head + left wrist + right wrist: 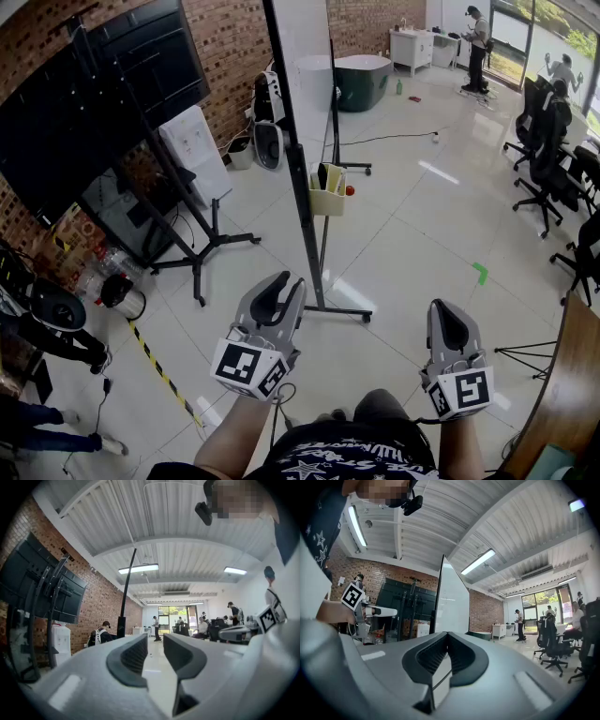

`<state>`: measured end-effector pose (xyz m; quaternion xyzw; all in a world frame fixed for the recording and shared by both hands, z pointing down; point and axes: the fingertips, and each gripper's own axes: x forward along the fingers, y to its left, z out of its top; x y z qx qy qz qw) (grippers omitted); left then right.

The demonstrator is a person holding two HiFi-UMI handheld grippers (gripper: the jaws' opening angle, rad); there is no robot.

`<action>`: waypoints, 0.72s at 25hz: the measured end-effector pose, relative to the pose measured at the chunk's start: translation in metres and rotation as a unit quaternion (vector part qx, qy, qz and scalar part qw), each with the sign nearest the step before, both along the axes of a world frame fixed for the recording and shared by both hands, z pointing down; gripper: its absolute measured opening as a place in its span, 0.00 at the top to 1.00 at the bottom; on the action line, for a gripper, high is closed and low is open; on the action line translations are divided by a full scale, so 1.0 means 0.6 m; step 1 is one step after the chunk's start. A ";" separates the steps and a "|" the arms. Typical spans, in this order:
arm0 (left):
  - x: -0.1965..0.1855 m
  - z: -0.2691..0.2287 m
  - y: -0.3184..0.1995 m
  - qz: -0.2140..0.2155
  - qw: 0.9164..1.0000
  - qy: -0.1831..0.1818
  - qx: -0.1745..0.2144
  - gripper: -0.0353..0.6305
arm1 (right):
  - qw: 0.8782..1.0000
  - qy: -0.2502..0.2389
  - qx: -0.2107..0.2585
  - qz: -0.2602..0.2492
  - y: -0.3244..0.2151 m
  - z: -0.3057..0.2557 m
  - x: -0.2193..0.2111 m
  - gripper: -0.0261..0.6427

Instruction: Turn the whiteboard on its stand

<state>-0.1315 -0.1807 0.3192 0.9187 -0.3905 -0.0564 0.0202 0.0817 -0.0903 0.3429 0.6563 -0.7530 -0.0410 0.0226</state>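
The whiteboard [305,66] stands edge-on ahead of me, its black frame [295,178] running down to a foot bar [342,310] on the tiled floor. In the right gripper view the whiteboard [453,603] shows as a tall white panel; in the left gripper view only the whiteboard's dark edge [125,592] shows. My left gripper [281,289] hovers just short and left of the stand, its jaws apart with nothing between them [154,649]. My right gripper [442,311] hangs further right, away from the stand, jaws shut on nothing [447,638].
A large black screen [84,103] on a wheeled stand is at the left, with a white water dispenser [192,150] behind it. A beige bin [328,192] hangs on the whiteboard stand. Striped floor tape [164,375], office chairs [544,178] and a wooden tabletop [562,403] flank me.
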 end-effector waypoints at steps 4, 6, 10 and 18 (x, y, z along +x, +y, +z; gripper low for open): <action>-0.004 -0.005 -0.040 -0.007 1.000 -0.002 0.008 0.80 | 1.000 -0.007 -0.002 -0.005 -0.039 0.009 -0.001 0.95; 0.002 -0.006 -0.065 -0.012 1.000 -0.001 0.010 0.80 | 1.000 -0.014 0.004 -0.009 -0.064 0.007 0.005 0.95; 0.015 0.003 -0.120 -0.014 1.000 -0.002 0.019 0.81 | 0.999 -0.022 0.016 -0.028 -0.133 0.001 0.009 0.95; 0.023 -0.032 -0.237 -0.066 0.998 -0.002 0.022 0.81 | 0.997 -0.047 0.022 -0.061 -0.294 -0.012 0.044 0.95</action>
